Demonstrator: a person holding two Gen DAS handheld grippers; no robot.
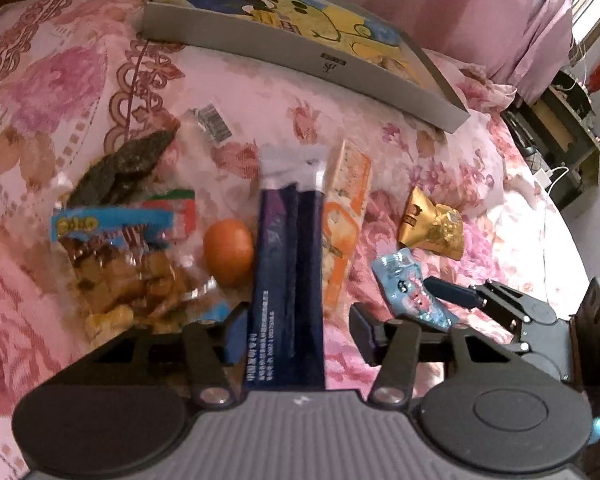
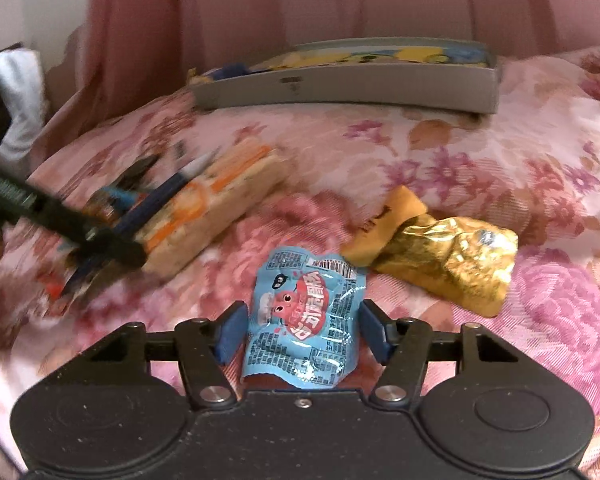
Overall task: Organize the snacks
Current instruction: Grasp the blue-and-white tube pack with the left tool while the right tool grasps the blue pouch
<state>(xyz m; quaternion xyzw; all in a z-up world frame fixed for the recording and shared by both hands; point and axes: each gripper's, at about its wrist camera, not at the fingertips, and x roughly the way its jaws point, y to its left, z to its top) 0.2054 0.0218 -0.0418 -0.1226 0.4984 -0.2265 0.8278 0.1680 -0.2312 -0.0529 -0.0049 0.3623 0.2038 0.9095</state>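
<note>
The left claw straddles a long dark-blue foil packet, jaws apart. The right claw brackets a light-blue plastic snack pouch; whether its pads press it, I cannot tell.

snack packets: about 7 | orange: 1 | box: 1

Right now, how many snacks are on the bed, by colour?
Dark blue: 1, long packet
Light blue: 1, small packet
Gold: 1, foil packet
Orange: 2, egg, bar
Clear: 2, biscuit bag, seaweed bag
Total: 7
</note>
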